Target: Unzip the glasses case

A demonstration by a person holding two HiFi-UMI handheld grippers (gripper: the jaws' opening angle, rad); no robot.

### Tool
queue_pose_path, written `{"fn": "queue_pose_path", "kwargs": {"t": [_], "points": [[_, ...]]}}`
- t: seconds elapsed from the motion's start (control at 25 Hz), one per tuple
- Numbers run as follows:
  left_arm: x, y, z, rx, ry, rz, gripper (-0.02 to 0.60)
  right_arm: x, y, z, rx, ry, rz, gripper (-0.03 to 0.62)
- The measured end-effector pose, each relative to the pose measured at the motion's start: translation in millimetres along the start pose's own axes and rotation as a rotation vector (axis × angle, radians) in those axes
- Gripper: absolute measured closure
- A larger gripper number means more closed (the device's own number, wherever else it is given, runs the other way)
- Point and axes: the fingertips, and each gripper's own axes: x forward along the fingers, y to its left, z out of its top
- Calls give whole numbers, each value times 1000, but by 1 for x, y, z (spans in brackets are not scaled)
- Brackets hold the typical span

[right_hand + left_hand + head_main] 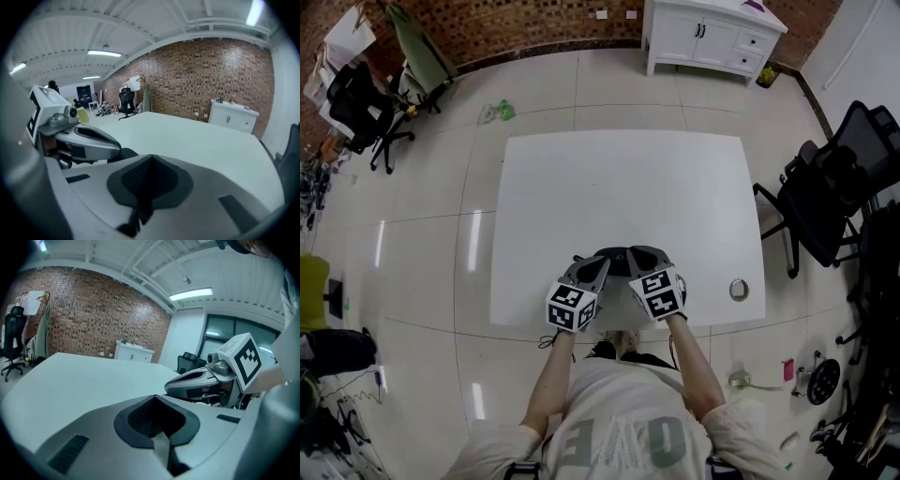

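A dark glasses case [623, 259] lies near the front edge of the white table [628, 187], between my two grippers. My left gripper [602, 264] meets it from the left. In the left gripper view its jaws [156, 418] are shut, with a thin grey strip [161, 448] pinched low between the pads; it seems to belong to the case. My right gripper [644, 256] comes onto the case from the right. Its jaws [149, 180] are shut, with a small dark piece [133, 224], apparently the zip pull, caught at the bottom of the seam. The case [123, 153] shows dark below the left gripper [79, 138].
A small metal ring [739, 289] lies on the table's front right corner. Black office chairs [830, 187] stand to the right of the table, and a white cabinet [712, 33] stands at the back wall. The person stands at the front edge.
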Motion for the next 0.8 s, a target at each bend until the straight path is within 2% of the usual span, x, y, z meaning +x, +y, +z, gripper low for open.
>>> {"fn": "queue_pose_path", "kwargs": {"t": [0.08, 0.2, 0.28, 0.36, 0.48, 0.6, 0.76, 0.8], "points": [[-6, 5, 7, 1, -33, 37, 581, 1, 4, 0, -29, 0, 19, 595], [-5, 9, 26, 3, -73, 60, 581, -1, 7, -1, -7, -11, 115, 595], [4, 3, 31, 30, -56, 47, 581, -2, 10, -1, -16, -11, 163, 595], [10, -6, 32, 38, -40, 42, 581, -1, 13, -2, -14, -3, 172, 595], [14, -21, 33, -1, -51, 52, 581, -9, 14, 4, -17, -54, 135, 594], [24, -35, 27, 4, -31, 48, 581, -36, 3, 2, 6, -135, 60, 594], [37, -44, 18, 20, 32, 55, 581, -72, -6, -36, 32, -75, -9, 590], [39, -44, 16, 32, 57, 63, 581, -76, -7, -49, 23, -41, -26, 551]]}}
